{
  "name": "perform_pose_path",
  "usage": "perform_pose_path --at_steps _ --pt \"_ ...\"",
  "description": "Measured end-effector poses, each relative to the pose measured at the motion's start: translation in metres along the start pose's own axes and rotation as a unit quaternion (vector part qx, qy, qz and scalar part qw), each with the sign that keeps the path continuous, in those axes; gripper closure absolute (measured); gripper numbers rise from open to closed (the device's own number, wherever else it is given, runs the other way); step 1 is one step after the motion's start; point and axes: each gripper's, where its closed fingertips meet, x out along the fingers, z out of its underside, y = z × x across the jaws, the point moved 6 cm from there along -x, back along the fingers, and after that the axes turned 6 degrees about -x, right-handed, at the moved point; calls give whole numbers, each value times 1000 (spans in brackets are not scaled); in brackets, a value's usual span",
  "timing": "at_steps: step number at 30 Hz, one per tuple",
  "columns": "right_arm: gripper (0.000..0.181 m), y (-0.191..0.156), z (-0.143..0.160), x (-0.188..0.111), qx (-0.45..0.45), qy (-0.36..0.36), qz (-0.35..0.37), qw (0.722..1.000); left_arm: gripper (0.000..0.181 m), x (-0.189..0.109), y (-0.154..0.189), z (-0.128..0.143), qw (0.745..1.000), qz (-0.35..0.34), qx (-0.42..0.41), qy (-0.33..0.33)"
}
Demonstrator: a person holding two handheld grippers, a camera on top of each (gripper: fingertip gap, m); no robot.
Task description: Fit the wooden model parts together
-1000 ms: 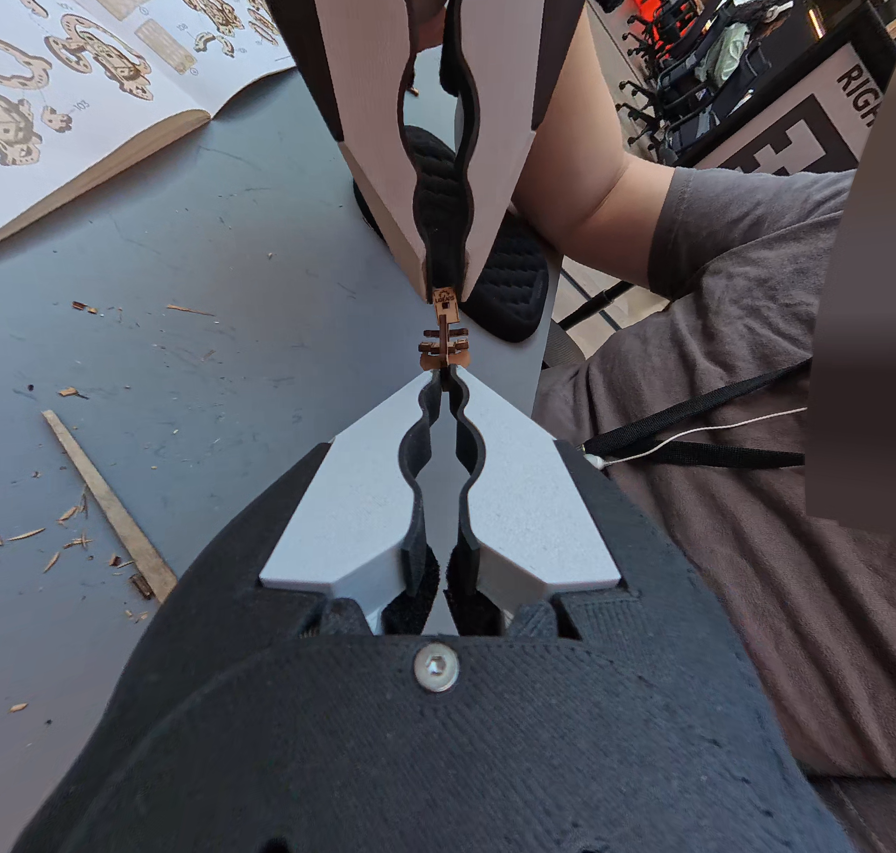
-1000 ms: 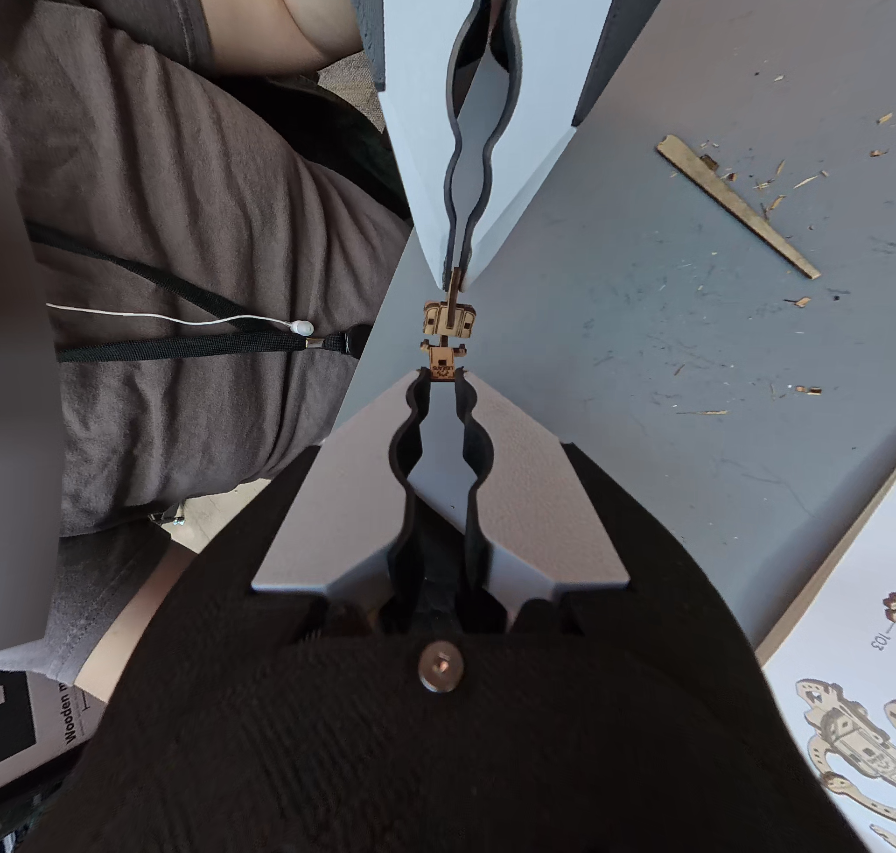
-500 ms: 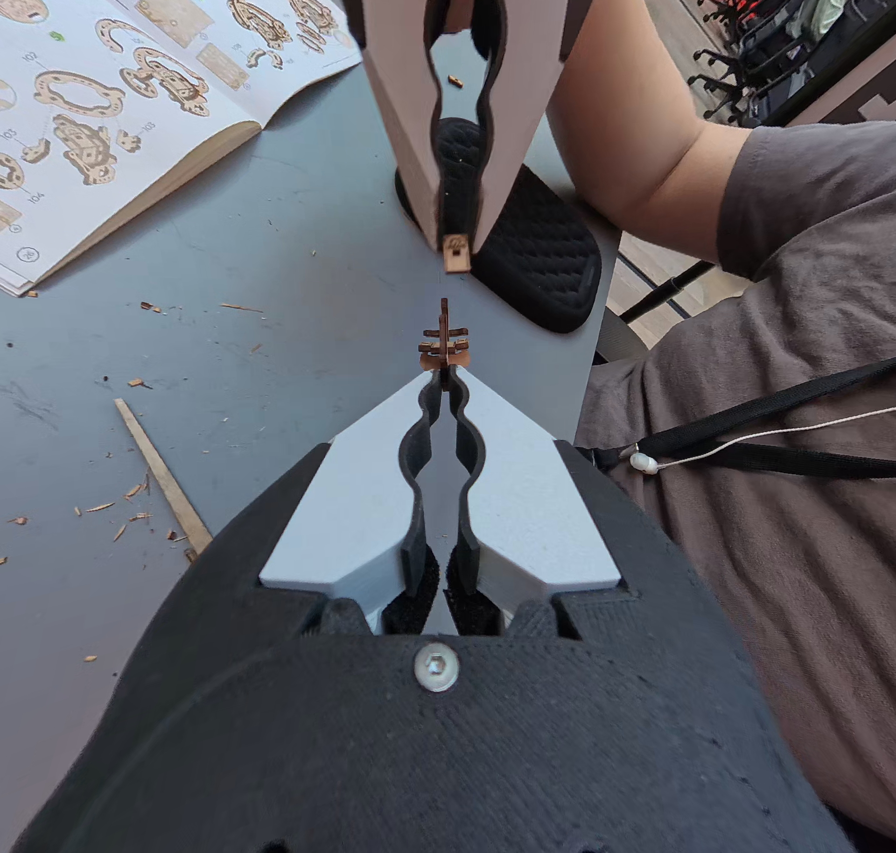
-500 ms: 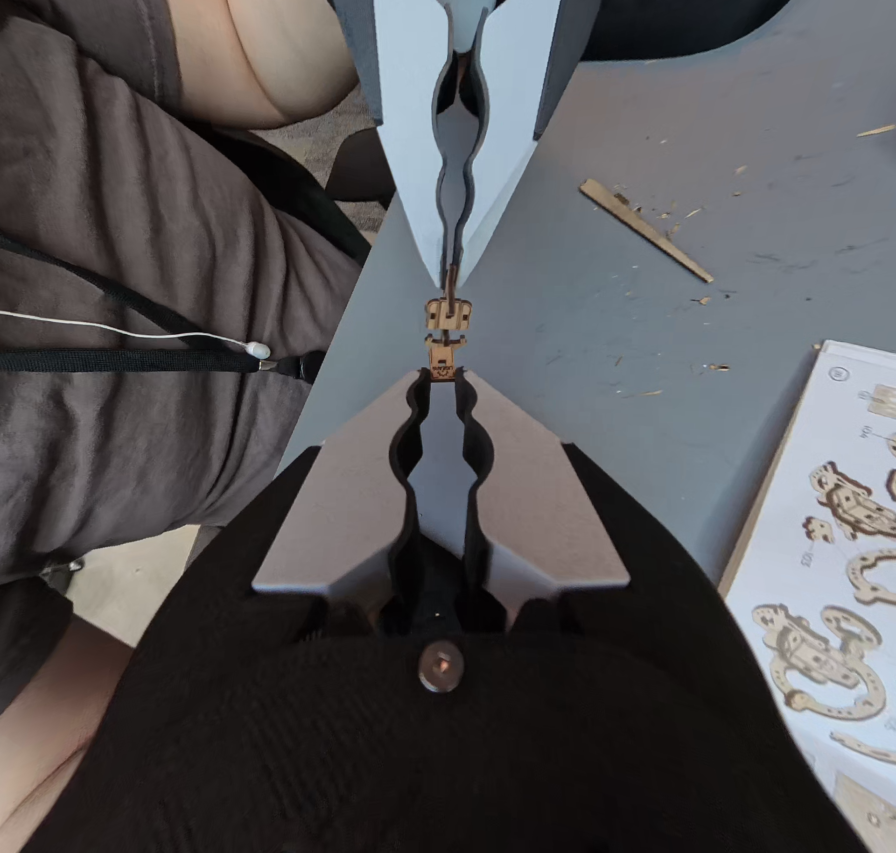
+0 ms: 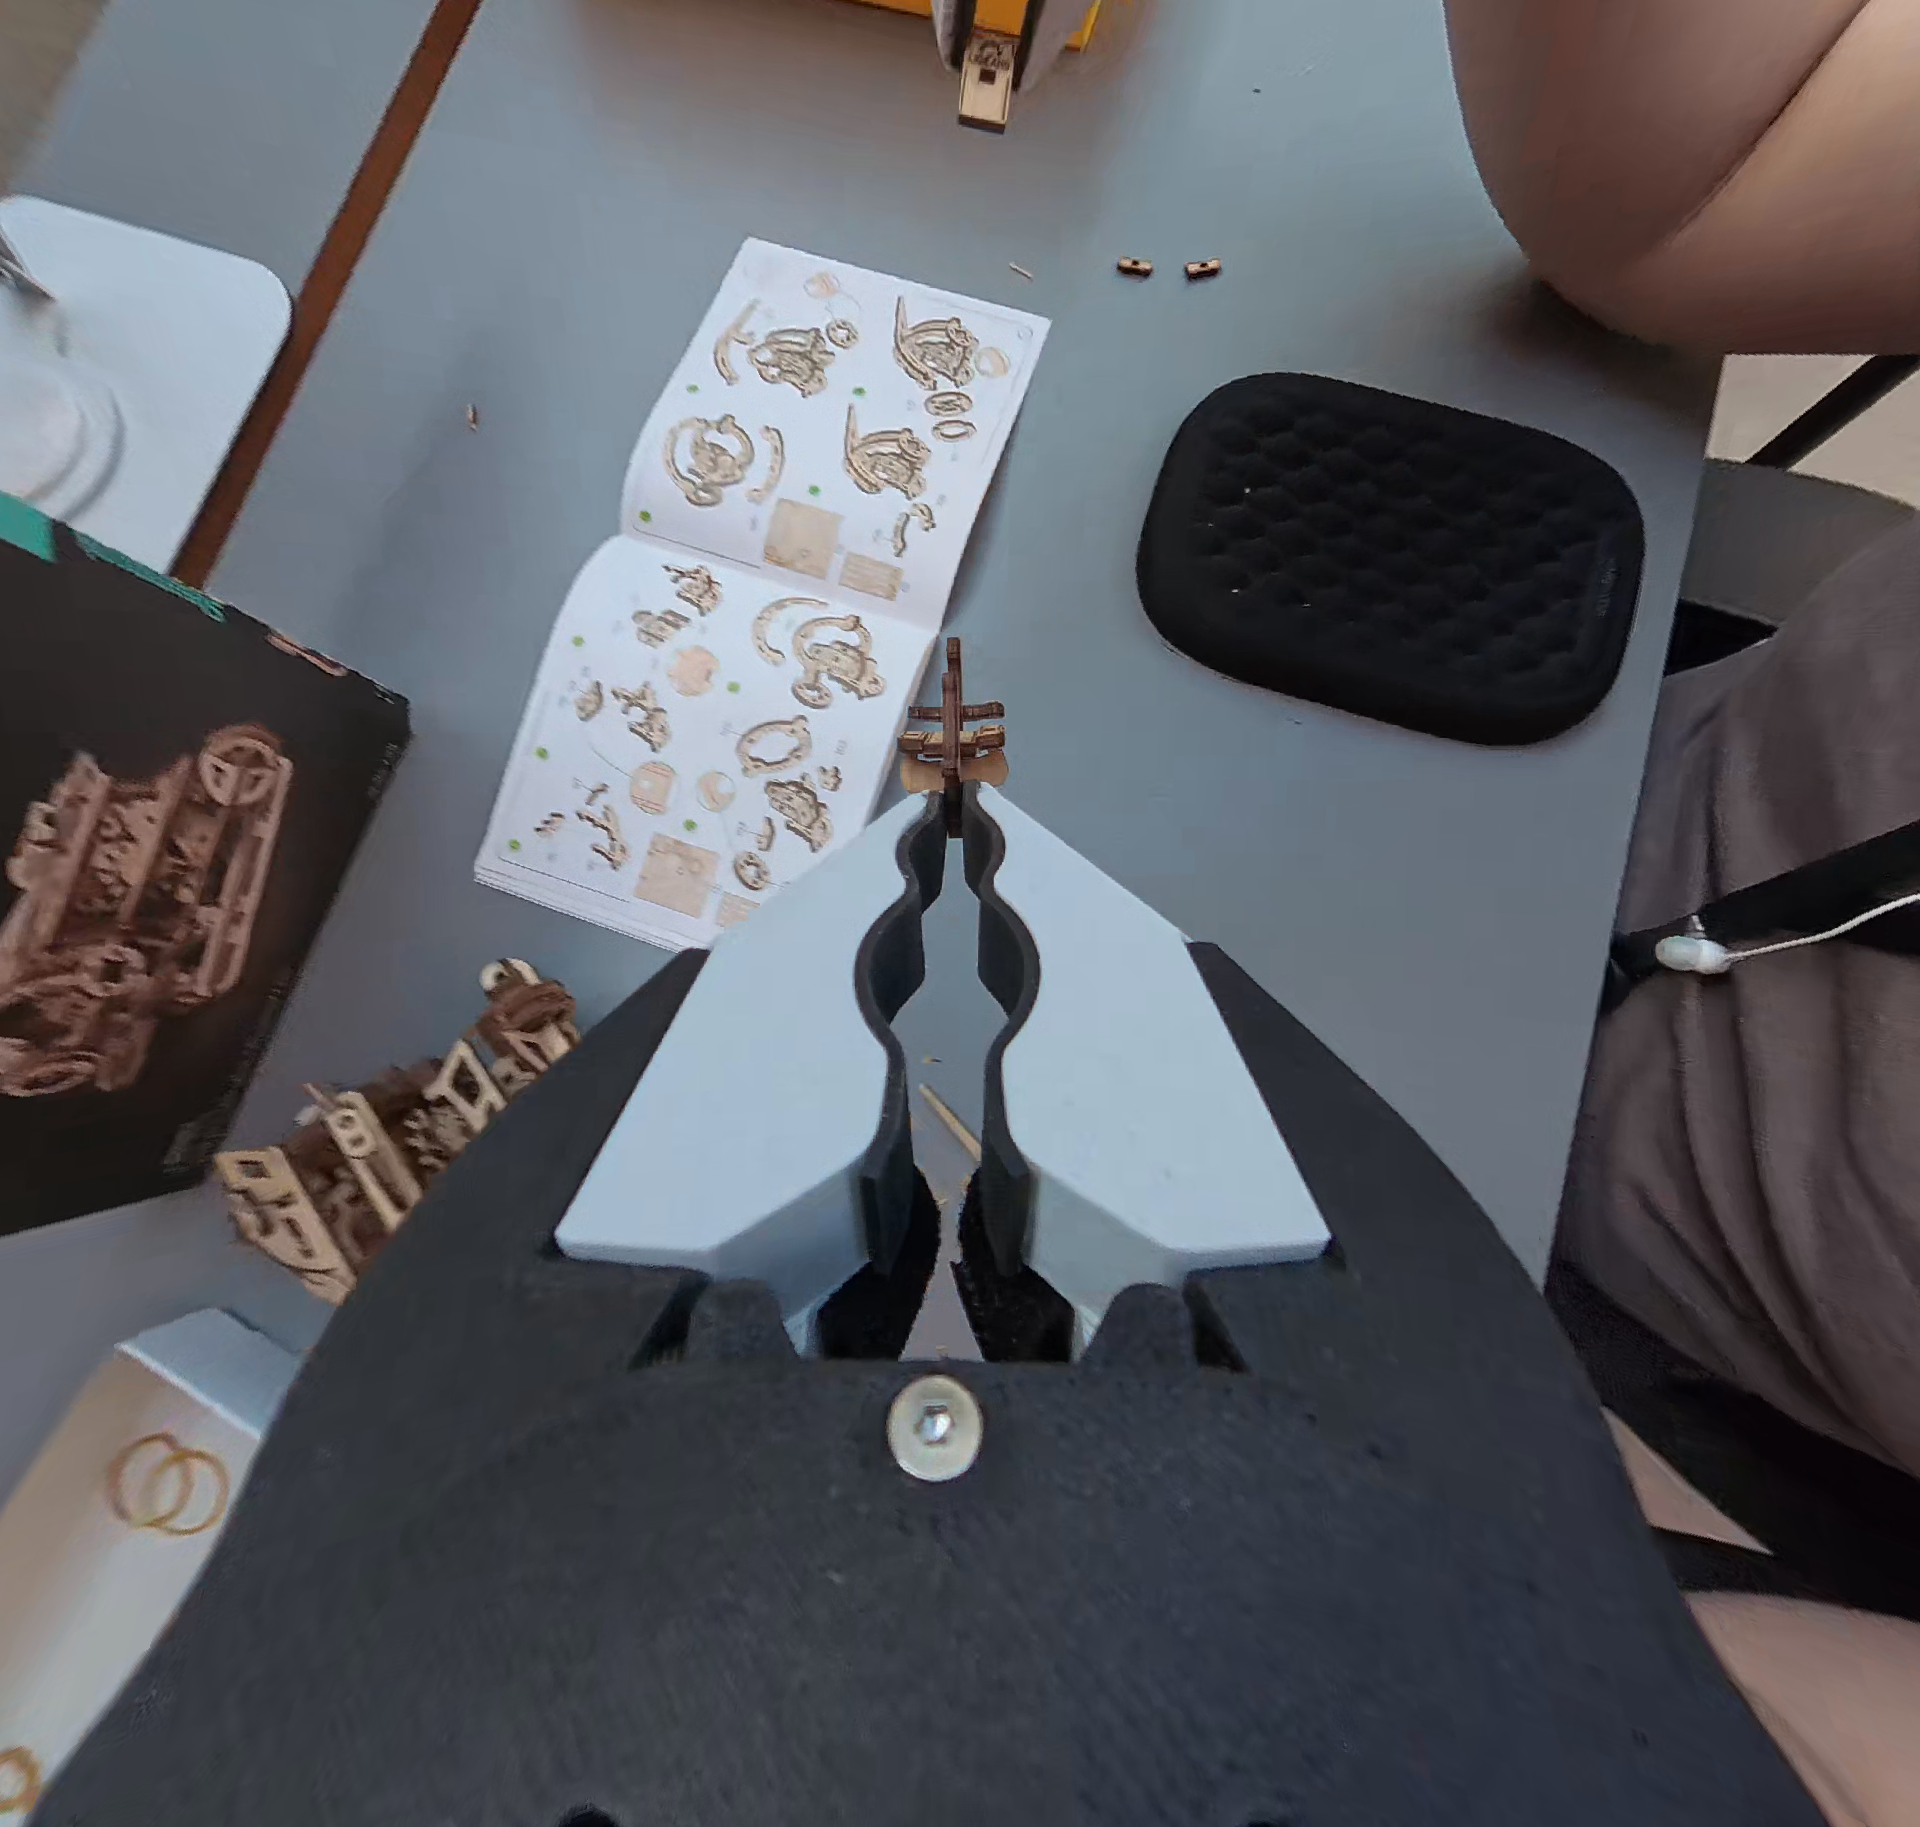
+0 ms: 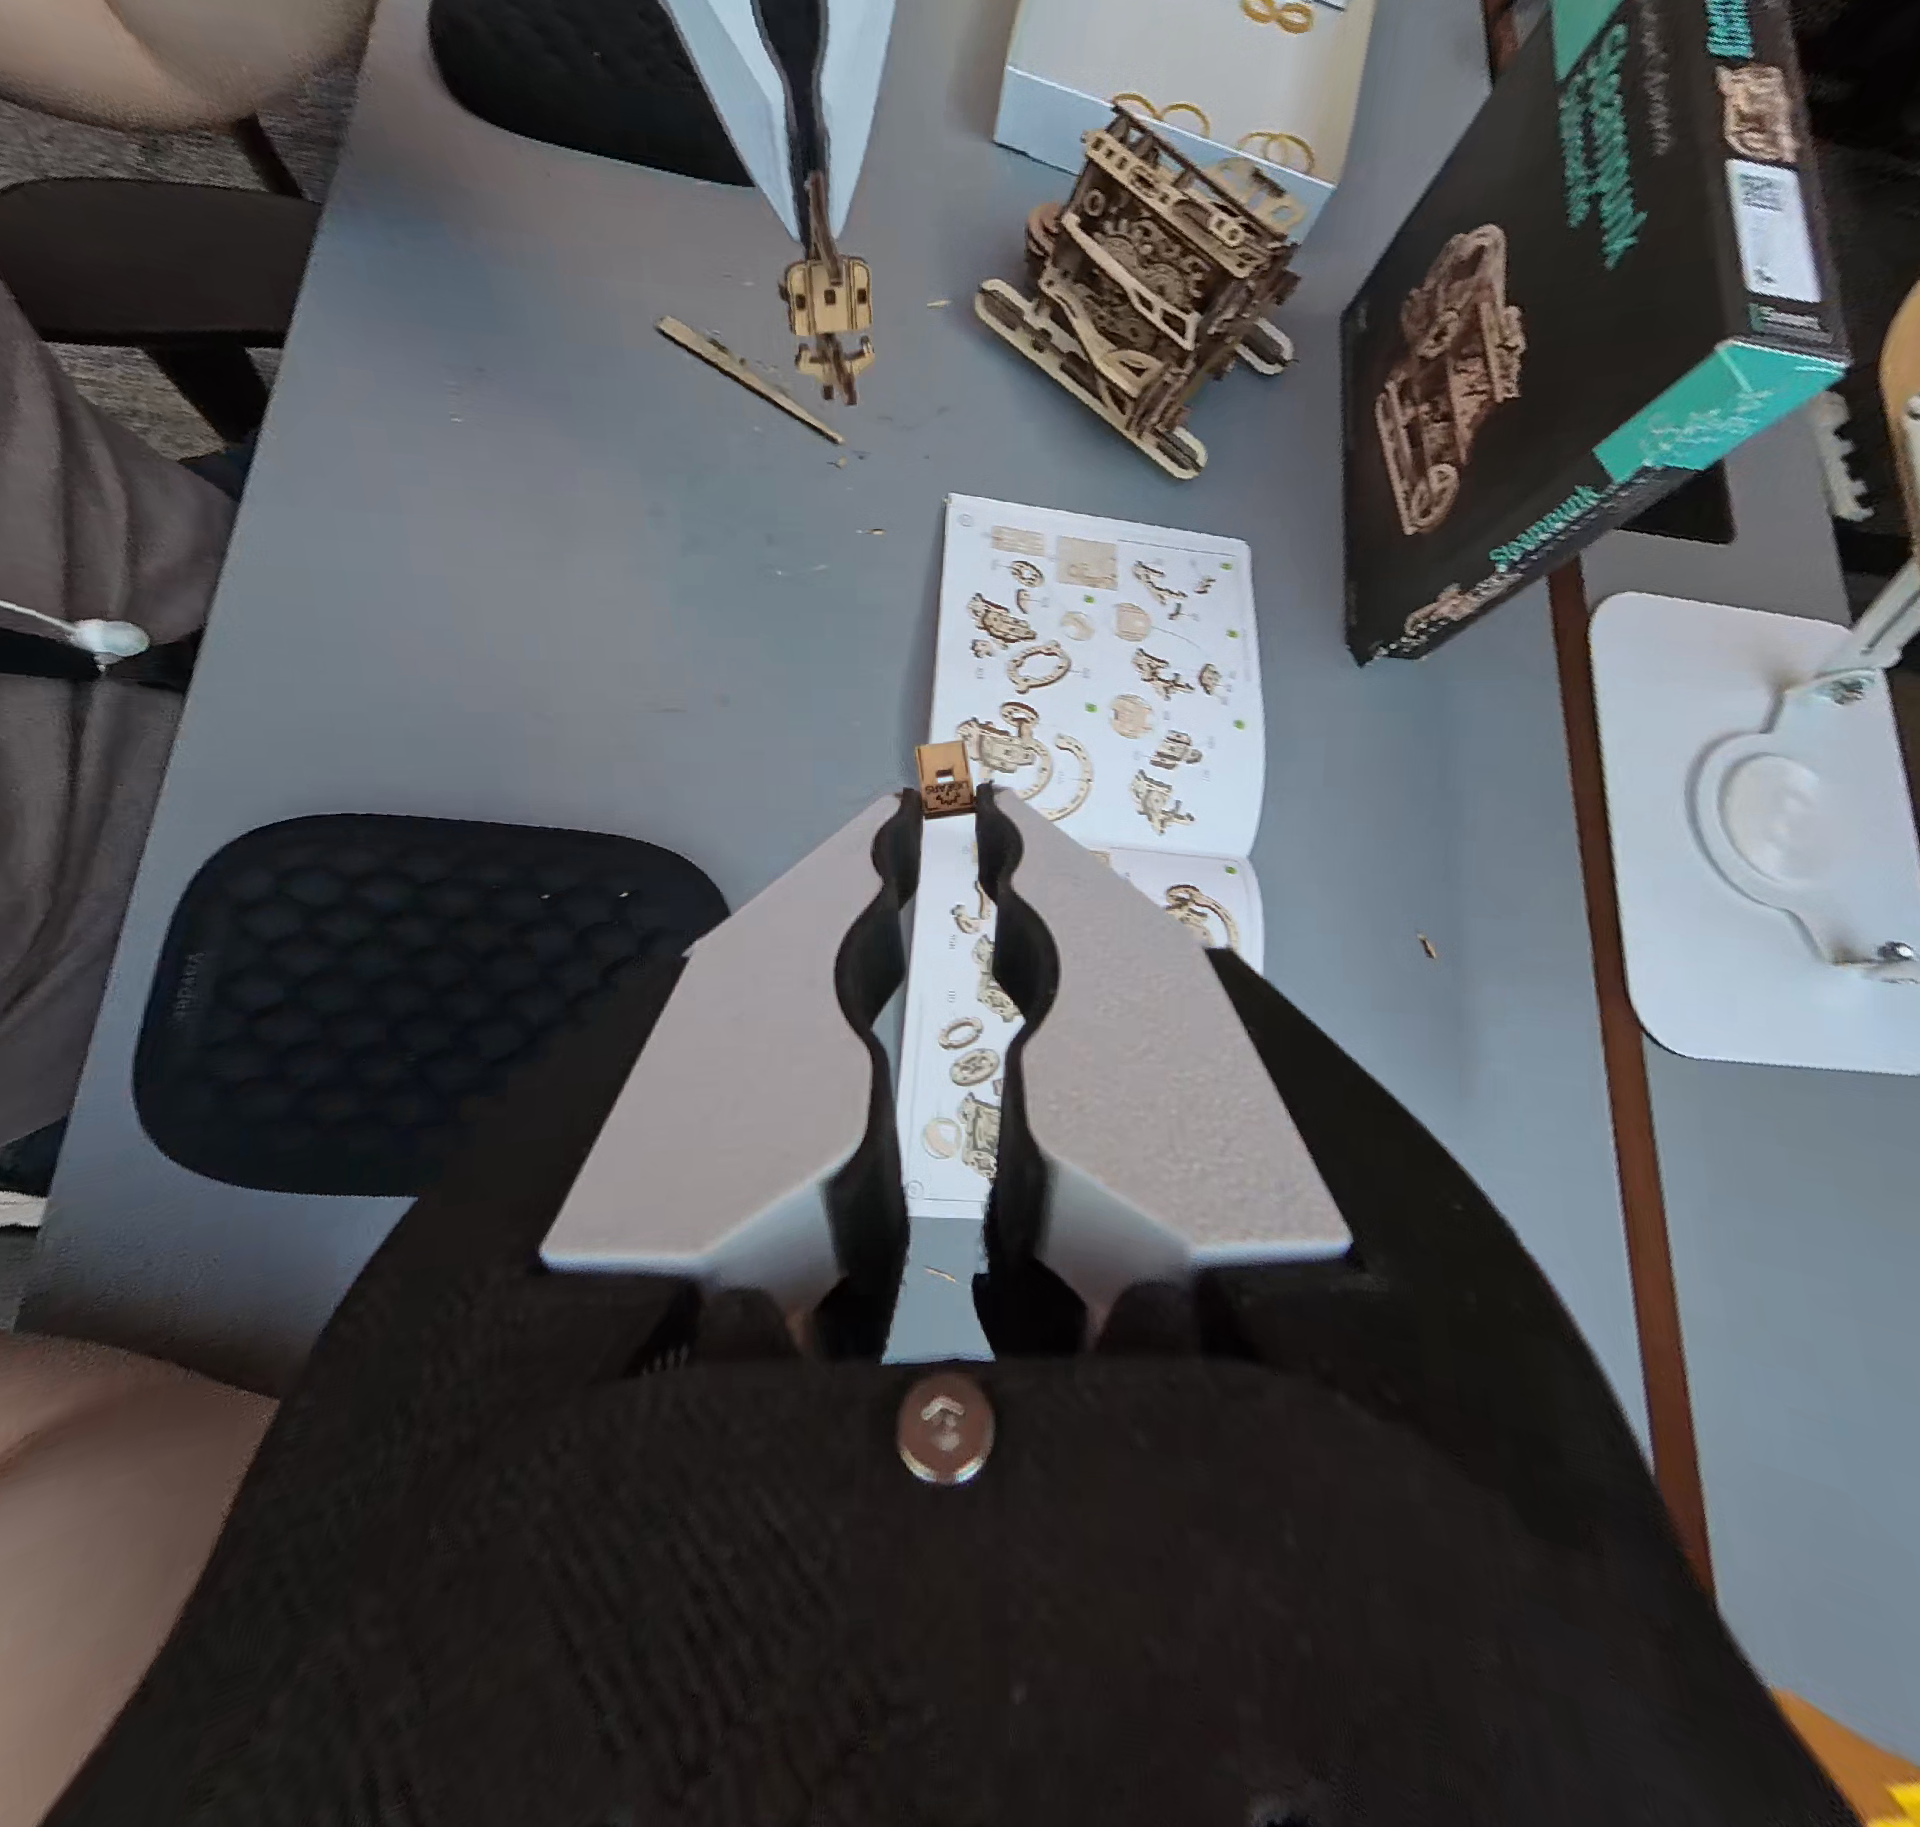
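My left gripper (image 5: pixel 952 809) is shut on a small cross-shaped wooden sub-assembly (image 5: pixel 952 736) and holds it above the grey table (image 5: pixel 1299 904). It also shows in the right wrist view (image 6: pixel 828 307), far off at the top. My right gripper (image 6: pixel 945 803) is shut on a small flat rectangular wooden piece (image 6: pixel 943 780), above the instruction booklet (image 6: pixel 1117 676). That piece also shows in the left wrist view (image 5: pixel 987 84), held by the far gripper. The two held parts are well apart.
A partly built wooden model (image 6: pixel 1143 281) stands beside a white box (image 6: pixel 1184 32) and a dark product box (image 6: pixel 1579 323). Two black pads (image 6: pixel 416 998) (image 6: pixel 571 42) lie near the table edge. A thin wood strip (image 6: pixel 748 380) and scraps lie on the table. A person's torso is alongside. My hands' fingertips stand some 15 cm from each other.
The two grippers have drawn far apart and pulled back higher above the table. The held parts, almost touching a second ago, are now widely separated. Both grips are unchanged.
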Motion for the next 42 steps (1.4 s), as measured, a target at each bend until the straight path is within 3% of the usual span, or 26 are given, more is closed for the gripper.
perform_pose_path --at_steps 5,7,11,17,20,42 --pt "172 24 13 -4 -2 13 -6 1000 181 2 -21 -46 998 -33 51 23" --pt "172 30 21 -3 9 24 -20 999 181 10 -28 -51 998 -29 50 32" --pt "172 41 35 -6 25 28 -9 999 181 27 -49 -40 998 -34 32 34" --pt "172 53 31 -4 34 73 -4 997 181 37 -68 -36 999 8 -15 50" --pt "172 54 33 4 32 61 -7 998 181 40 -75 -36 998 13 -29 52" --pt "172 57 38 26 49 51 -25 997 181 19 -88 -29 993 -5 -86 77"
